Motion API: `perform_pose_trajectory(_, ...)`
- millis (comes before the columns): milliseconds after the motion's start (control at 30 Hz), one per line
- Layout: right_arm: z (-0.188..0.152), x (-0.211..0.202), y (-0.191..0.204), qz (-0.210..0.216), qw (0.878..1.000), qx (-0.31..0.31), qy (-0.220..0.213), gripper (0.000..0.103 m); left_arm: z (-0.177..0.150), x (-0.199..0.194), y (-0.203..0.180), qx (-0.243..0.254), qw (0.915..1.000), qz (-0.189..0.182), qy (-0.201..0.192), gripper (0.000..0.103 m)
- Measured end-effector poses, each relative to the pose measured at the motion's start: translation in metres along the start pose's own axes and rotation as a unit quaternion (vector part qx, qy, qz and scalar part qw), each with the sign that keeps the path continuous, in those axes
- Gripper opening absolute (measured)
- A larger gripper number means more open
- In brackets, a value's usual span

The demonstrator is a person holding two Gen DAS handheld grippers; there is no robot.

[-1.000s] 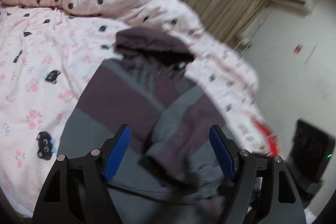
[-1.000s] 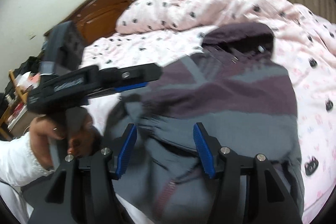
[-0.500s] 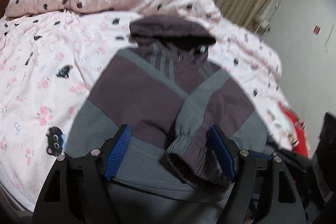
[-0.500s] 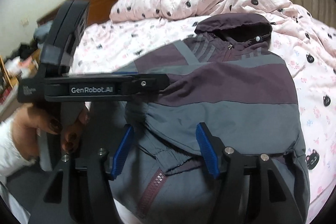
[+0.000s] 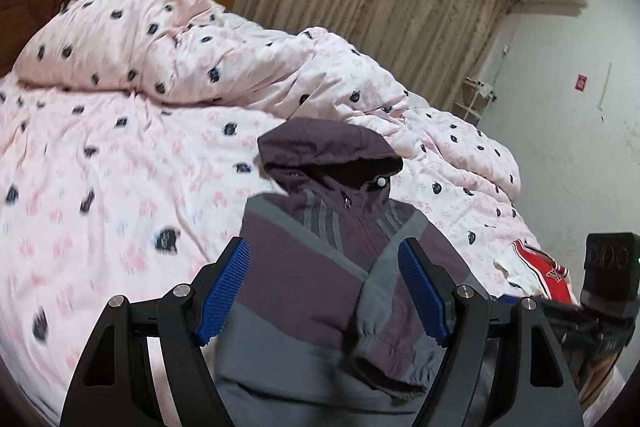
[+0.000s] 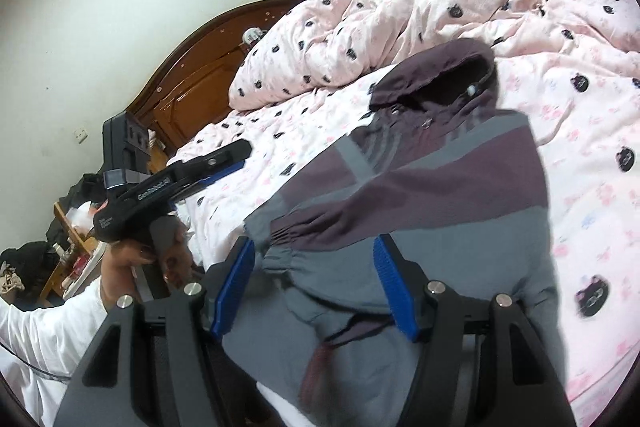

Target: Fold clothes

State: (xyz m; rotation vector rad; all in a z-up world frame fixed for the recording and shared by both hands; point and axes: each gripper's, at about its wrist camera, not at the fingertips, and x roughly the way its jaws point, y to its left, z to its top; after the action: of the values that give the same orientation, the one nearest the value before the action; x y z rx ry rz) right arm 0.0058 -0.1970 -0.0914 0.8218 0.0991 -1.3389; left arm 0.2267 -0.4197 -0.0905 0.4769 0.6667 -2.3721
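Left wrist view: a purple and grey hooded jacket lies face up on a bed with pink patterned bedding, hood toward twelve o'clock and hem toward six. One sleeve is folded across the chest, its gathered cuff ending near five o'clock of the jacket's middle.

The step in hand appears to be laying the sleeves in before the body is folded. To do it well, each sleeve probably wants to lie flat and straight inside the jacket's outline, cuff smoothed, so that no lump forms under the later fold. The padded cloth looks springy, so pressing the crease down after each fold would likely help.

The left gripper hangs over the lower chest with its blue pads wide apart. Nothing is between them; whether they brush the cloth cannot be told.

In the right wrist view, the right gripper is likewise spread wide and empty, above the grey lower body and the cuff, which lies at about ten o'clock of the gap between its tips.

Beyond the jacket, a rumpled quilt is heaped at twelve o'clock, and a red garment lies at three o'clock by the bed's edge.
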Motion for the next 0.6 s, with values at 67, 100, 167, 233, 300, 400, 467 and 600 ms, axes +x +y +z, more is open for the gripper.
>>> perform_pose_trajectory(67, 0.008, -0.004, -0.007, -0.001, 1.000, 0.005, -0.004, 0.064, 0.011, 0.004, 0.001, 0.013, 0.9999, -0.004, 0.003, 0.072)
perform_pose_trajectory(100, 0.012, -0.006, -0.011, -0.001, 1.000, 0.008, -0.007, 0.064, 0.018, 0.007, 0.002, 0.022, 0.9997, -0.006, 0.004, 0.072)
perform_pose_trajectory(167, 0.022, -0.008, -0.018, -0.006, 1.000, 0.008, -0.008, 0.064, 0.034, 0.016, 0.003, 0.047, 0.9989, -0.007, 0.007, 0.072)
perform_pose_trajectory(233, 0.036, -0.008, -0.025, -0.021, 1.000, -0.005, -0.002, 0.064, 0.046, 0.027, 0.004, 0.064, 0.9978, -0.012, 0.009, 0.072)
perform_pose_trajectory(300, 0.050, -0.009, -0.035, -0.030, 0.999, -0.014, 0.002, 0.064, 0.058, 0.043, 0.006, 0.077, 0.9966, -0.024, 0.019, 0.072)
perform_pose_trajectory(400, 0.071, -0.006, -0.055, -0.051, 0.998, -0.019, 0.011, 0.064, 0.072, 0.074, 0.016, 0.089, 0.9942, -0.040, 0.046, 0.072)
perform_pose_trajectory(467, 0.084, -0.001, -0.068, -0.067, 0.997, -0.023, 0.015, 0.064, 0.075, 0.095, 0.023, 0.085, 0.9934, -0.047, 0.061, 0.072)
perform_pose_trajectory(600, 0.113, 0.016, -0.099, -0.076, 0.997, -0.012, 0.027, 0.064, 0.081, 0.135, 0.042, 0.068, 0.9920, -0.059, 0.088, 0.072)
